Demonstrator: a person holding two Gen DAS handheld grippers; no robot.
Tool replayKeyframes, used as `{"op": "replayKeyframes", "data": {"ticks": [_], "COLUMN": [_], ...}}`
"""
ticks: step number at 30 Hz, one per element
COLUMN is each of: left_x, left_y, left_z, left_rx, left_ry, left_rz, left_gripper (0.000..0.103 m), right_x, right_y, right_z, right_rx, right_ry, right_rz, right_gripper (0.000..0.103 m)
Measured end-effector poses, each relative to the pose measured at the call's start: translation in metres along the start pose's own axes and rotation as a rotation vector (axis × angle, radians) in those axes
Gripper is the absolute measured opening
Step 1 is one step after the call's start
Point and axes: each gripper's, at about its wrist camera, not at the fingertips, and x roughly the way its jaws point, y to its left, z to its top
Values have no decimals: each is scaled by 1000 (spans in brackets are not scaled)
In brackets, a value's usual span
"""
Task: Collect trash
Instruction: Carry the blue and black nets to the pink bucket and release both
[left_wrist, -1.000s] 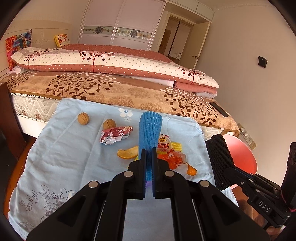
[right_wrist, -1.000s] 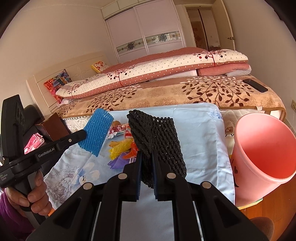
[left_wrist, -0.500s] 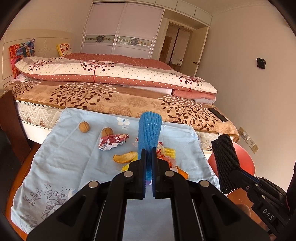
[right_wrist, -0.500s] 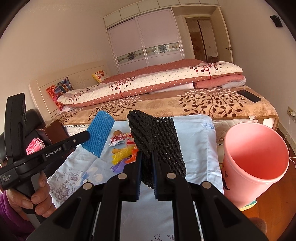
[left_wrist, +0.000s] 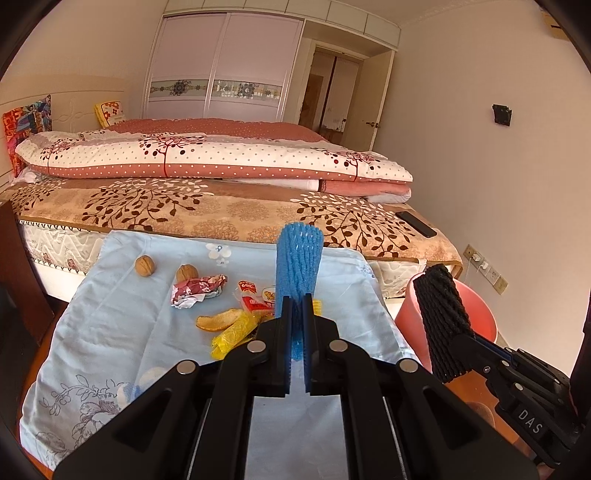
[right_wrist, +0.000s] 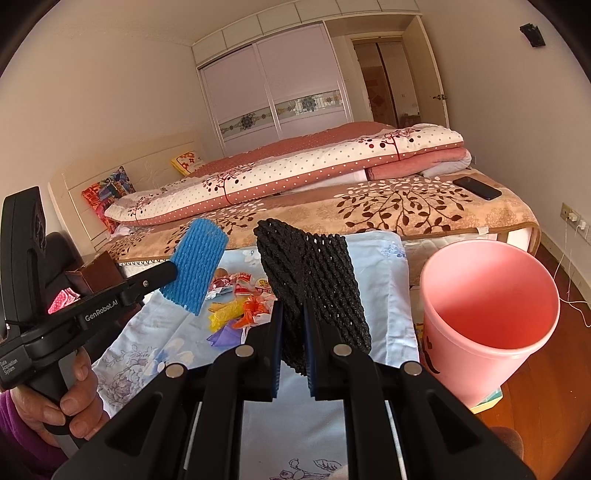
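On the table under a pale blue cloth the trash lies in a loose cluster near the middle: two walnuts toward the far left, a crumpled red-and-white wrapper beside them, an orange peel, a yellow foam net and a red snack packet. Beyond the table's far edge runs the bed with a folded quilt and a black phone on its right corner. To the right of the table stands the pink bin, open and upright, nothing between it and my right gripper. My left gripper is clamped on a blue foam net, which stands upright above the trash. My right gripper is closed on a black foam net, just left of the bin. My left hand wraps the handle.
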Motion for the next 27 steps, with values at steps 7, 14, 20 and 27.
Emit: {"op": "replayKeyframes", "data": {"ticks": [7, 14, 20, 27], "left_x": [2, 9, 16, 29], "left_y": [-16, -29, -45, -66], "left_z": [0, 1, 1, -1], "left_rx": [40, 64, 96, 141], "left_ry": [-7, -2, 2, 11], "left_rz": [-16, -35, -58, -82], "left_gripper": [4, 4, 4, 4], "right_x": [-6, -10, -14, -18], "right_y": [-9, -21, -35, -57], "right_z": [0, -1, 0, 1], "right_rx": [20, 43, 70, 113], "right_ry": [-11, -28, -40, -56], "right_rz": [-13, -36, -66, -107], "right_gripper": [10, 10, 10, 10]}}
